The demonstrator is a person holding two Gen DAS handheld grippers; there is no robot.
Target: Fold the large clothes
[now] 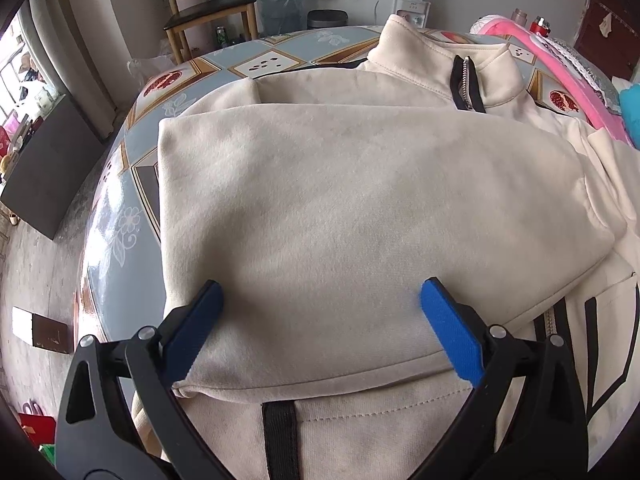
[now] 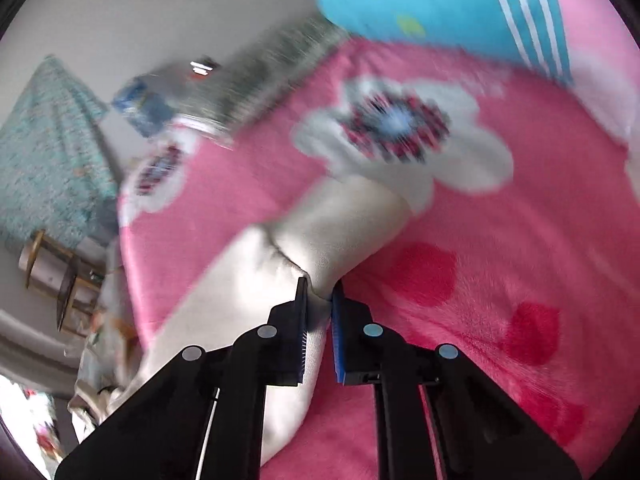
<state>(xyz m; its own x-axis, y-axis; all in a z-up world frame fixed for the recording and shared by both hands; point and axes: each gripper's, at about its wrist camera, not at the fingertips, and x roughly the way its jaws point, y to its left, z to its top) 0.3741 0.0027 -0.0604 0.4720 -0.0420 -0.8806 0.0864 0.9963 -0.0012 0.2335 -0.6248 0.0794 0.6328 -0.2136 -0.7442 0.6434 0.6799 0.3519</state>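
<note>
Left wrist view: left hand-held gripper (image 1: pixel 320 300) spread wide over cream jacket (image 1: pixel 360 200); right hand-held gripper (image 2: pixel 319 294) pinching its sleeve (image 2: pixel 320 232).

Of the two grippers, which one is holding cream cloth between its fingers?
The right gripper: its fingers are closed on a bunched fold of the cream jacket above the pink blanket. The left gripper is open, gripping nothing.

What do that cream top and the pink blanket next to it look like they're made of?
The cream top looks like a soft brushed knit, perhaps fleece or sweatshirt cotton: matte, slightly fuzzy, with stitched seams and a metal-looking zipper at the collar. The pink blanket looks like plush synthetic pile, probably polyester: short shiny fibres catch the light, with a printed flower pattern.
</note>
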